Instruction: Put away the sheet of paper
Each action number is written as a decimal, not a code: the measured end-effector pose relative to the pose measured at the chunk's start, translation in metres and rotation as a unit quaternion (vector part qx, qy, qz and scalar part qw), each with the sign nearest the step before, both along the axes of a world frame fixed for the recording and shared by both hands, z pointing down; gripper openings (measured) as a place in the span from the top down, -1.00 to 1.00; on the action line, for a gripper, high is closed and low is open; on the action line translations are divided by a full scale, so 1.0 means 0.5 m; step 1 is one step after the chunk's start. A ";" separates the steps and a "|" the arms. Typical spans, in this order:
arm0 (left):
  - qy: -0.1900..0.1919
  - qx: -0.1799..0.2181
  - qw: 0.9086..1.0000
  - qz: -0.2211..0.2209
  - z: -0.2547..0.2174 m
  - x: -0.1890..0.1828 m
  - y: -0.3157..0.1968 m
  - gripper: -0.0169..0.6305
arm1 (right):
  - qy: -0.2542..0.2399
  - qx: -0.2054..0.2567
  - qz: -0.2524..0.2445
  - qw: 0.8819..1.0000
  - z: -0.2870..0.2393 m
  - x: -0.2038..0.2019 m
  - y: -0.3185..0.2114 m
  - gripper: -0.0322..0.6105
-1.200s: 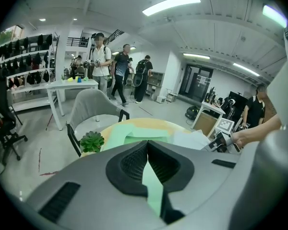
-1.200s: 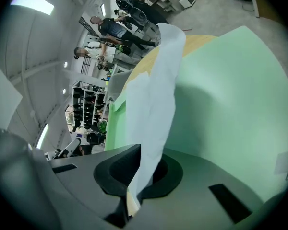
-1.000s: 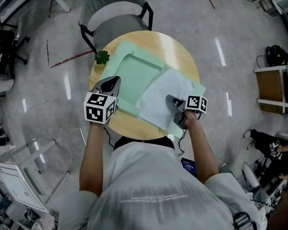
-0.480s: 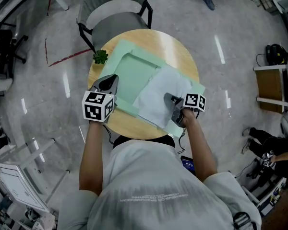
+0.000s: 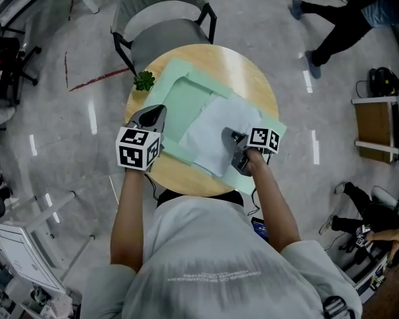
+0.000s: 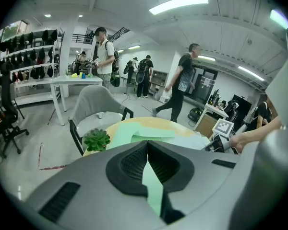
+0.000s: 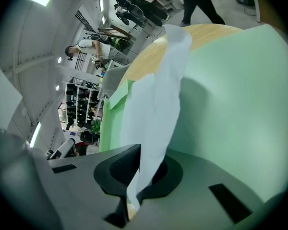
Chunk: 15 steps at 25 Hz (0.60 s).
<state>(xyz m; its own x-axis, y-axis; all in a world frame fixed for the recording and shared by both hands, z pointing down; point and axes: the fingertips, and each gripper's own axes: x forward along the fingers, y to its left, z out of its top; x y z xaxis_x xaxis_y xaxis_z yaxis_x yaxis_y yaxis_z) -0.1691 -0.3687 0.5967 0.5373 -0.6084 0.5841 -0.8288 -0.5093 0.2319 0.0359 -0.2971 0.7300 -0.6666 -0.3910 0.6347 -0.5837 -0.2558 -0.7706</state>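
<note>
A pale green folder lies open on the round wooden table. My left gripper is at the folder's near left edge, shut on a strip of the green cover that runs between its jaws. A white sheet of paper lies slanted over the folder's right half. My right gripper is shut on the sheet's near right edge. In the right gripper view the paper rises from the closed jaws across the green folder.
A small green plant stands at the table's far left rim, by the folder's corner. A grey chair is pushed up beyond the table. A person walks past at the far right. A wooden side table stands to the right.
My right gripper has moved left with the paper, drawing the sheet further over the folder. The left gripper has stayed put. A walking person has come into view at the far right.
</note>
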 end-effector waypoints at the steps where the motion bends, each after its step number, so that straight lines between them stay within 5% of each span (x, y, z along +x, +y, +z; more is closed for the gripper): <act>1: 0.000 -0.001 1.000 -0.001 0.002 -0.002 0.000 0.89 | 0.002 0.000 0.000 1.000 0.001 -0.006 -0.005 0.81; 12: 0.003 -0.009 1.000 -0.020 0.014 -0.040 0.001 0.89 | 0.009 0.007 -0.032 0.999 0.006 -0.078 -0.048 0.79; 15: 0.005 -0.008 1.000 -0.025 0.013 -0.048 -0.001 0.89 | 0.015 0.013 -0.042 0.999 0.002 -0.079 -0.044 0.41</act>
